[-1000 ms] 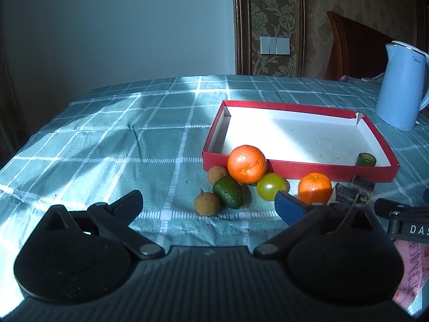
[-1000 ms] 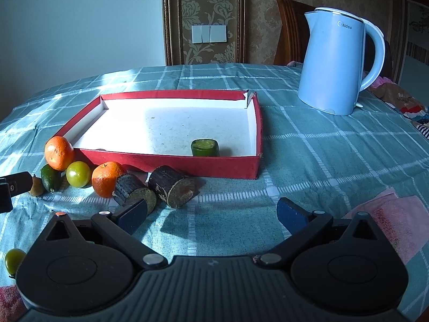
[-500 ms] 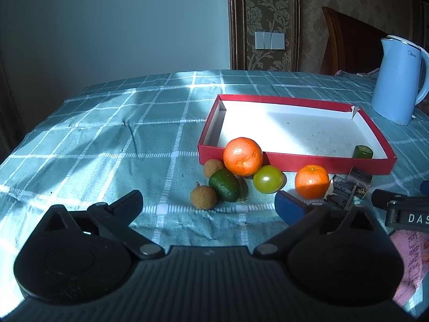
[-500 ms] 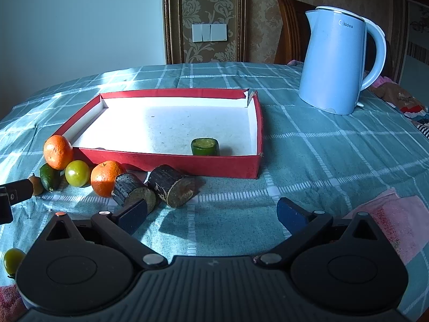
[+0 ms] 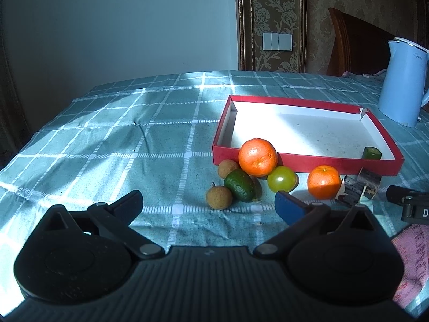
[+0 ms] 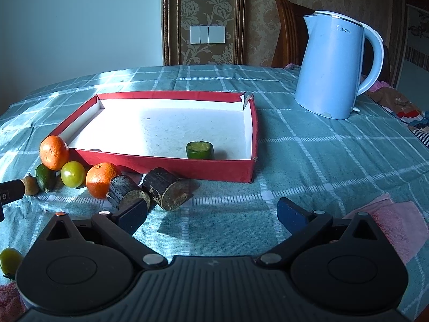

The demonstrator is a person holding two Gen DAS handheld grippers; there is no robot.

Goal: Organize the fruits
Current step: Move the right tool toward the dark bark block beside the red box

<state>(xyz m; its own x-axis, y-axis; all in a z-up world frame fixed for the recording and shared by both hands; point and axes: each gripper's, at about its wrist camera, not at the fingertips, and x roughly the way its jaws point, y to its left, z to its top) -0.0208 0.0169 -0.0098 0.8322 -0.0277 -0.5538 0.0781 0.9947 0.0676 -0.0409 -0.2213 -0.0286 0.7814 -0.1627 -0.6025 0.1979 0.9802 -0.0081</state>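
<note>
Left gripper (image 5: 209,202): black ribbed body, blue-padded fingers spread wide, nothing held, poised above the cloth short of the fruit cluster. Right gripper (image 6: 211,210): same build, fingers equally wide apart, empty, near two dark log pieces (image 6: 146,189).

Red tray (image 6: 171,165) as landmark: shallow rectangular cardboard box, red outer walls, white speckled floor, one far corner torn. Contents: a single short green cylinder (image 6: 200,150) with a flat cut end, close to the near wall.

Outside the near wall, on the cloth: large orange (image 5: 258,157), glossy and dimpled, touching the wall; small orange (image 5: 324,182) further along; smooth yellow-green tomato (image 5: 282,179) between them; dark green oval fruit (image 5: 239,185) and two rough brown round fruits (image 5: 219,197) in front of the left corner. Log pieces rough-barked, with pale cut ends.

Beyond the right end of the tray: pale blue kettle (image 6: 332,67), smooth and upright. Beneath everything: teal checked tablecloth (image 5: 134,147), woven and slightly creased.
</note>
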